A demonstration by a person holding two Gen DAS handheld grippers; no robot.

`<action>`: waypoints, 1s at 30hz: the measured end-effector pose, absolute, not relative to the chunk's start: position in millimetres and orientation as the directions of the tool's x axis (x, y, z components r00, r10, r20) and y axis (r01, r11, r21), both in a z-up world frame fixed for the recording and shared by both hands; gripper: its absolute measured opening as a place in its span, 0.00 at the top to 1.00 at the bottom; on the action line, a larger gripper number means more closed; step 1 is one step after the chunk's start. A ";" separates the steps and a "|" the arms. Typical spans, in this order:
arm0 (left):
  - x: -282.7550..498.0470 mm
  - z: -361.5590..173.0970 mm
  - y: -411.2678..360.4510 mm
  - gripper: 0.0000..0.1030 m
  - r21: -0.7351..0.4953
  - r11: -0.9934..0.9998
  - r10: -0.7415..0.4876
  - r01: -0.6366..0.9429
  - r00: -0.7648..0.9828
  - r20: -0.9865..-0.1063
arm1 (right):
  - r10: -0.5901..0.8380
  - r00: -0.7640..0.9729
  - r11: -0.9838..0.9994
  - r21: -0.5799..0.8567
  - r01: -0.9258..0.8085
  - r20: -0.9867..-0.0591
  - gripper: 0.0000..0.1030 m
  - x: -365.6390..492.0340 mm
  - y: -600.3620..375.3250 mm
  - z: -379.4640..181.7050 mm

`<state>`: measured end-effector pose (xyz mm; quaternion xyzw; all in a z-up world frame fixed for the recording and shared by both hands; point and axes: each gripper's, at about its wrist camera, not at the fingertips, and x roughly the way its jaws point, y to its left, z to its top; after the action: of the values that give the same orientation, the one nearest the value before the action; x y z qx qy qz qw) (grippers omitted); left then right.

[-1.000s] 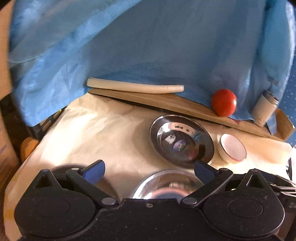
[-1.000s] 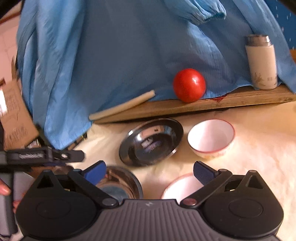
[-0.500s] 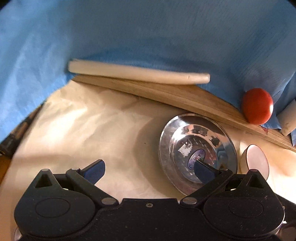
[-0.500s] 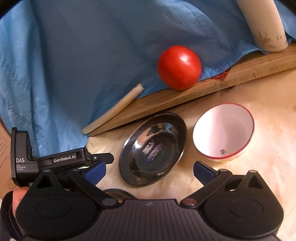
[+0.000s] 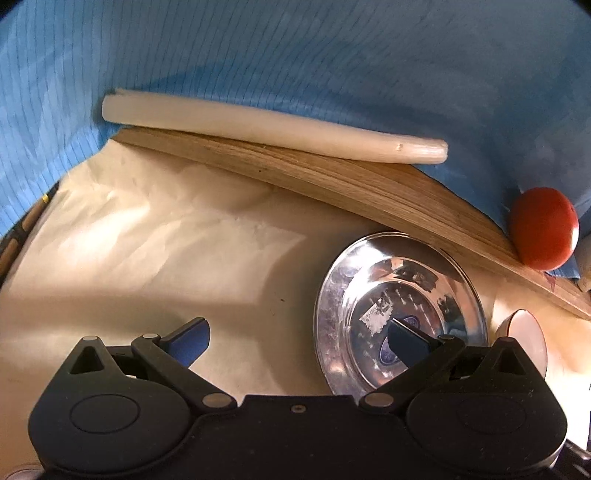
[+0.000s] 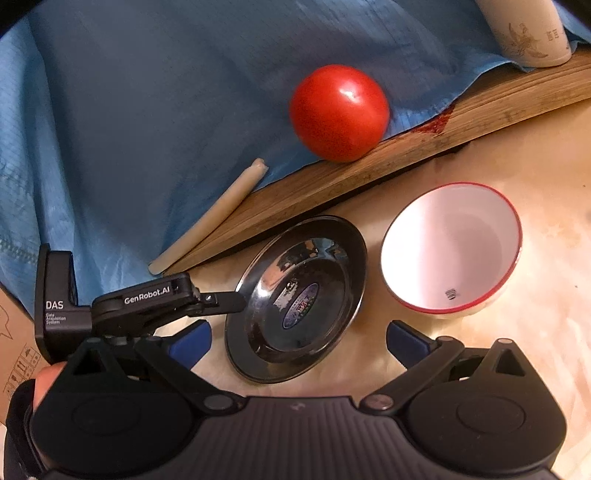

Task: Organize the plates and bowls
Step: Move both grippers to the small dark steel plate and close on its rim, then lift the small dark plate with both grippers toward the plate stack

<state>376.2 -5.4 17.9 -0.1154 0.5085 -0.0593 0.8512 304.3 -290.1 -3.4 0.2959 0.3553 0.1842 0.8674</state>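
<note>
Nearest in my right wrist view, the right gripper has its jaws spread wide and holds nothing. The steel plate lies flat on the cream cloth between the two blue fingertips, closer to the left one; I cannot tell whether either touches it. Just right of the plate, and apart from it, sits the white bowl with a red rim, upright and ahead of the right fingertip.

At the left of that view the left gripper reaches in from the side, one finger tip at the plate's left rim. My hand shows behind it at the frame edge.

In my left wrist view, the left gripper is also wide open and holds nothing. Its right fingertip lies over the plate, its left over bare cloth, so the plate's left rim sits between them. Whether the tip touches the plate, I cannot tell. The bowl peeks in at the right, partly hidden.

Beyond the dishes runs a wooden board, its edge just behind the plate. On it lie a pale stick to the left and a tomato further right, both against a blue drape. A cream flask stands on the board at the far right.
</note>
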 end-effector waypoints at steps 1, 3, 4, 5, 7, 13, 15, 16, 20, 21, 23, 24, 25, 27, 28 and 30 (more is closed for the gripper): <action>377.4 16.8 -5.2 0.01 -0.265 0.964 -0.224 -0.021 0.472 -0.852 | 0.531 0.680 0.755 0.647 -0.108 -0.505 0.00 306.1 -289.9 -4.7; 378.6 14.6 -5.2 0.01 -0.279 0.960 -0.236 -0.024 0.467 -0.852 | 0.530 0.681 0.753 0.650 -0.103 -0.506 0.01 308.9 -289.5 -7.4; 379.1 14.0 -5.2 0.01 -0.282 0.959 -0.238 -0.025 0.467 -0.851 | 0.530 0.682 0.750 0.653 -0.100 -0.504 0.03 309.4 -289.7 -8.9; 379.3 13.8 -5.2 0.01 -0.284 0.958 -0.239 -0.025 0.470 -0.850 | 0.529 0.684 0.748 0.657 -0.096 -0.502 0.04 310.1 -290.7 -10.2; 379.6 14.1 -4.7 0.03 -0.292 0.956 -0.245 -0.025 0.478 -0.844 | 0.529 0.683 0.745 0.661 -0.091 -0.503 0.08 310.9 -292.1 -11.3; 378.5 16.6 -4.4 0.27 -0.273 0.962 -0.222 -0.025 0.512 -0.830 | 0.532 0.686 0.742 0.664 -0.094 -0.497 0.19 309.2 -294.4 -11.0; 378.0 17.5 -2.9 0.34 -0.280 0.960 -0.227 -0.027 0.515 -0.827 | 0.534 0.685 0.743 0.662 -0.100 -0.495 0.25 309.0 -294.7 -11.3; 377.8 17.2 -1.9 0.41 -0.283 0.959 -0.227 -0.030 0.519 -0.824 | 0.532 0.685 0.746 0.658 -0.101 -0.498 0.28 308.8 -294.4 -11.3; 375.5 18.6 0.3 0.55 -0.292 0.956 -0.242 -0.017 0.516 -0.822 | 0.524 0.683 0.762 0.639 -0.109 -0.509 0.43 310.1 -290.2 -11.9; 374.8 19.0 -0.7 0.56 -0.294 0.956 -0.243 -0.017 0.515 -0.822 | 0.519 0.684 0.766 0.634 -0.107 -0.513 0.45 310.3 -288.9 -11.9; 373.9 19.2 -2.1 0.62 -0.300 0.954 -0.249 -0.017 0.513 -0.821 | 0.508 0.686 0.774 0.625 -0.099 -0.520 0.51 310.4 -288.0 -12.3; 373.4 19.2 -2.6 0.63 -0.303 0.953 -0.251 -0.018 0.513 -0.821 | 0.504 0.687 0.777 0.622 -0.096 -0.524 0.55 310.0 -288.2 -12.0; 373.1 18.4 -3.9 0.66 -0.305 0.952 -0.253 -0.018 0.511 -0.821 | 0.501 0.687 0.779 0.620 -0.093 -0.526 0.58 310.0 -288.3 -12.1; 372.7 17.9 -5.1 0.72 -0.310 0.951 -0.261 -0.015 0.506 -0.822 | 0.497 0.687 0.782 0.616 -0.091 -0.530 0.62 309.9 -288.3 -12.2; 373.3 17.2 -4.9 0.76 -0.313 0.950 -0.264 -0.014 0.503 -0.823 | 0.496 0.687 0.784 0.613 -0.092 -0.531 0.65 310.0 -288.0 -12.3; 372.9 15.5 -4.5 0.83 -0.328 0.944 -0.278 -0.014 0.500 -0.820 | 0.493 0.688 0.789 0.607 -0.095 -0.533 0.69 309.8 -287.4 -12.4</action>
<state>372.9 -4.5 15.5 -0.1477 0.4942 -0.0772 0.8532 309.8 -287.4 -12.4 0.2781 0.3578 0.1680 0.8755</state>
